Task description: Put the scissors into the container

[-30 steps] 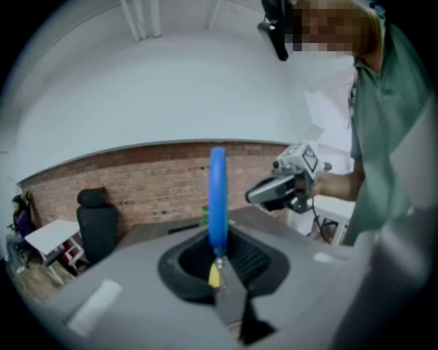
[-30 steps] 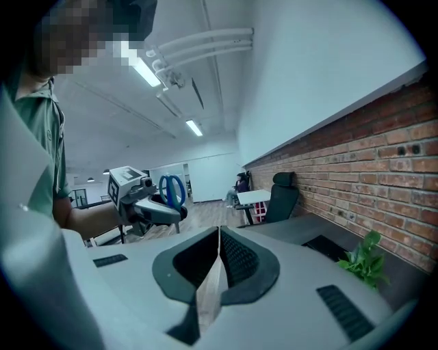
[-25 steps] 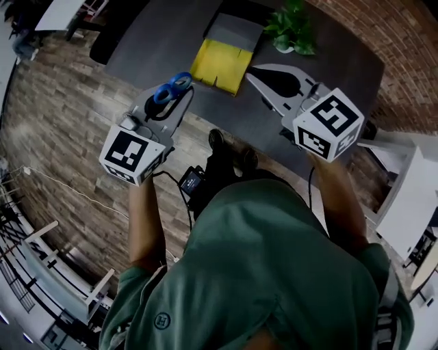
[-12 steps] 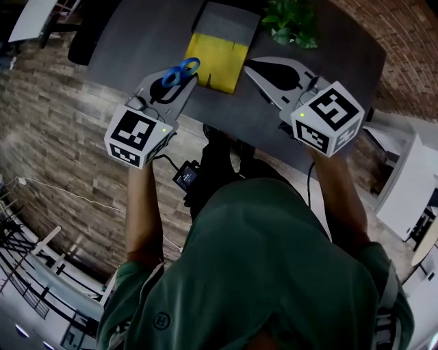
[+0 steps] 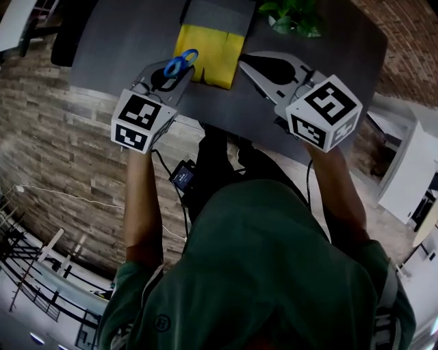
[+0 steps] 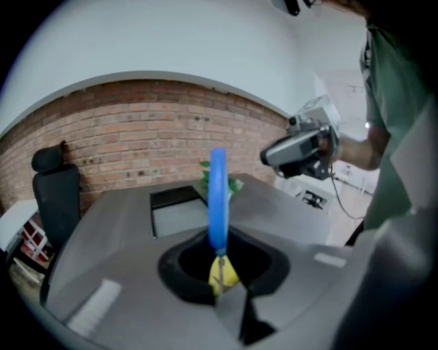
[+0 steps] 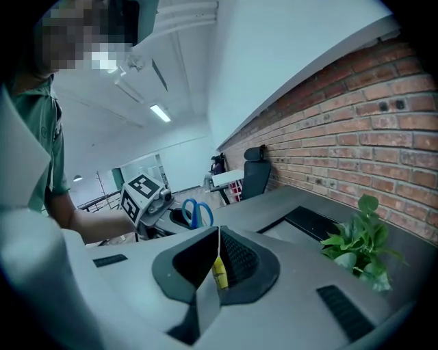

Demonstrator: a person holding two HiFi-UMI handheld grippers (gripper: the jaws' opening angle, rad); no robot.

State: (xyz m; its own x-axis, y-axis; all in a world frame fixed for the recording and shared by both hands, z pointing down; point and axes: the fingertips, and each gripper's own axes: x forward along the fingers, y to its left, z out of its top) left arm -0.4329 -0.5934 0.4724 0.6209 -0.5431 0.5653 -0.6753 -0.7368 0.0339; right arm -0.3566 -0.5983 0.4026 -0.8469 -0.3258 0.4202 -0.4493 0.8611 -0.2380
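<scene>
Blue-handled scissors (image 5: 178,65) stand between the jaws of my left gripper (image 5: 186,68), which is shut on them over the near left corner of the yellow container (image 5: 209,46). In the left gripper view the blue handle (image 6: 217,198) rises upright from the jaws, with a grey tray (image 6: 174,212) on the table behind it. My right gripper (image 5: 241,60) hangs shut and empty by the container's near right corner. The right gripper view has its jaws (image 7: 217,236) closed together, and the scissors (image 7: 196,212) show off to the left.
The dark table (image 5: 123,41) has its near edge just under both grippers. A potted plant (image 5: 291,17) stands at the back right of it. An office chair (image 6: 55,198) sits at the table's left end, before a brick wall. A white cabinet (image 5: 410,178) stands at the right.
Both grippers have moved forward over the table. The left one has carried the scissors from the table's edge up to the yellow container's near left corner. Both stay shut.
</scene>
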